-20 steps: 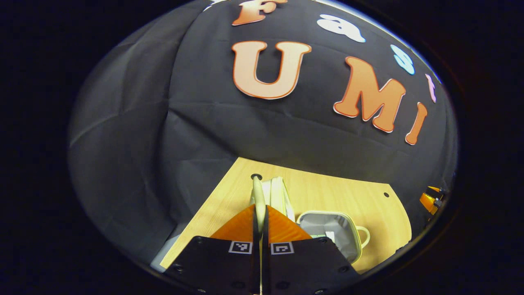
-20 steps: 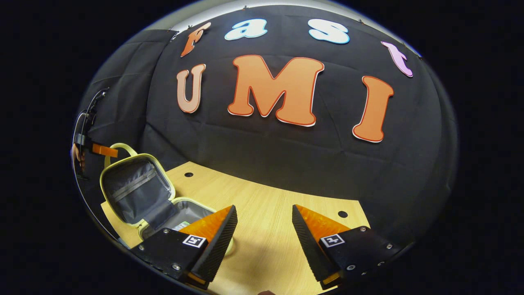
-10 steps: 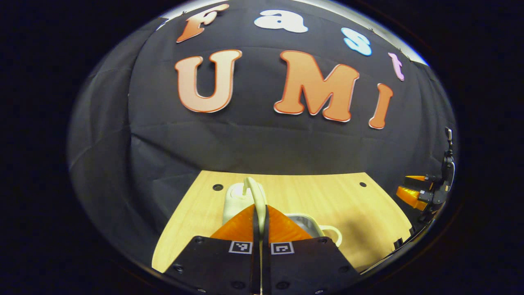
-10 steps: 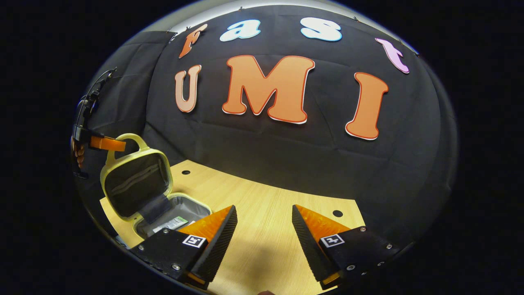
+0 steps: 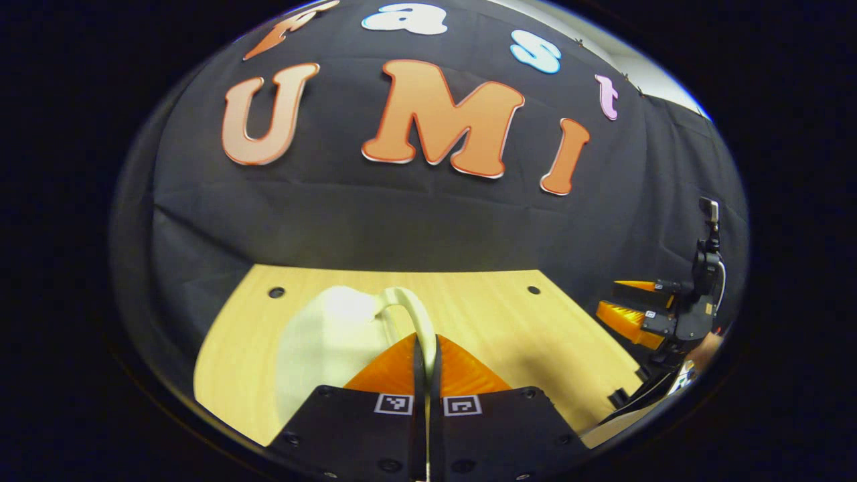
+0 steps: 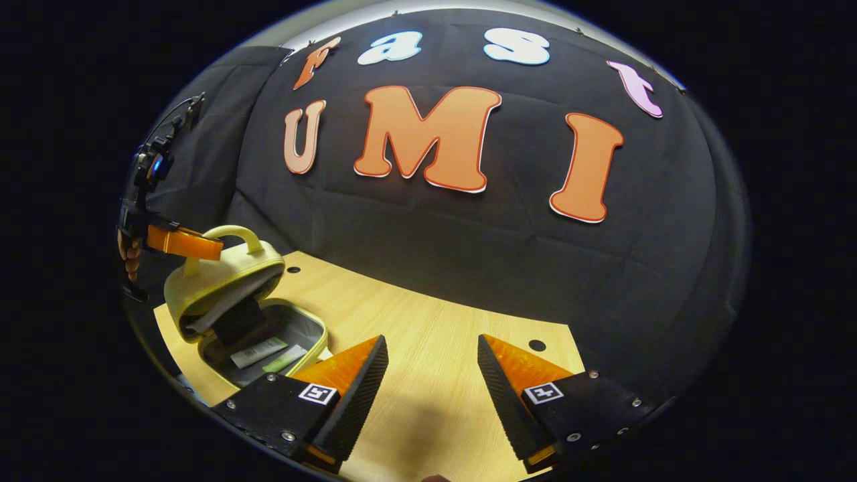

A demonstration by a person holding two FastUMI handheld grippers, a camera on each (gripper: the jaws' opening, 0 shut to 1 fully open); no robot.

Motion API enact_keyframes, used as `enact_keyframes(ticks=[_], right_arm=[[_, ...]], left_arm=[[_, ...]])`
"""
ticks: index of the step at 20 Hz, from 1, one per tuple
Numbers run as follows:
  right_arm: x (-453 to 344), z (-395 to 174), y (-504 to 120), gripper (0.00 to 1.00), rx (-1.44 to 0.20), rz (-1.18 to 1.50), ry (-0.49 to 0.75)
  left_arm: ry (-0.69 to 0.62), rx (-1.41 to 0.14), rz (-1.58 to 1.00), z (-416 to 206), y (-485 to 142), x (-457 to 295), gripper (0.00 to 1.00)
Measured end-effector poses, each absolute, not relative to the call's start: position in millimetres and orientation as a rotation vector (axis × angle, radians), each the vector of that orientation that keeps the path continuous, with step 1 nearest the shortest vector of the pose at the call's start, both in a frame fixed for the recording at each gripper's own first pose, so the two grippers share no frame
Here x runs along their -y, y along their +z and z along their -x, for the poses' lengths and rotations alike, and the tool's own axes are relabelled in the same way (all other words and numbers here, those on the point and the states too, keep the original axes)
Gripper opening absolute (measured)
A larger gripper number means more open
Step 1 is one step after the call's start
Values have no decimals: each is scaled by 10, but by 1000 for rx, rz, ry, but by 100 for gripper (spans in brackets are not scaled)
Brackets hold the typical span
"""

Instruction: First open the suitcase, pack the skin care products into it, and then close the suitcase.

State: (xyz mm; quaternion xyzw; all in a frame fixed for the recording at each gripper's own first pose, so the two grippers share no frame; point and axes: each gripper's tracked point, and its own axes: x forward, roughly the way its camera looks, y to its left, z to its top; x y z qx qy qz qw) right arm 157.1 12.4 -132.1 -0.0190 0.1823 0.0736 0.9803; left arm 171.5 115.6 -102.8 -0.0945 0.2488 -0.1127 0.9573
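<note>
The suitcase (image 6: 231, 304), a small pale yellow case, sits at the near left corner of the wooden desk (image 6: 428, 335) in my right gripper view, with its lid (image 6: 224, 278) tilted down over the base but not shut, so that a wedge-shaped gap is open toward me. Through that gap I see the grey lining and some flat packets (image 6: 258, 351) lying in the base; I cannot tell more about them. My left gripper (image 6: 184, 242) appears at the far left of that view, with a hand (image 6: 128, 251) behind it, and its jaws are closed on the lid's curved handle (image 6: 231, 234). In my left gripper view the same grip shows close up: the left gripper's (image 5: 426, 348) two fingers are pressed together with the pale handle (image 5: 412, 311) rising between them, and the lid's outer shell (image 5: 321, 341) spreads below and to the left, over the desk (image 5: 509, 328). My right gripper (image 6: 432, 375) hangs over bare desk to the right of the suitcase, well apart from it, its jaws spread wide and holding nothing. In the left gripper view the right gripper (image 5: 633, 308) stands at the far right edge, above the desk's right end. Small round holes (image 6: 537, 345) mark the desk top.
</note>
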Motion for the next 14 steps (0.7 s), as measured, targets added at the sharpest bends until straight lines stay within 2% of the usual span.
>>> enact_keyframes(ticks=[7,14], right_arm=[[3,-1510,-1433,87,-384,35,135],[82,-1442,-1528,87,-405,19,123]], left_arm=[[-344,-649,128,-1707,-1692,-416,1],[-384,-772,-139,-1553,-2266,-40,4]])
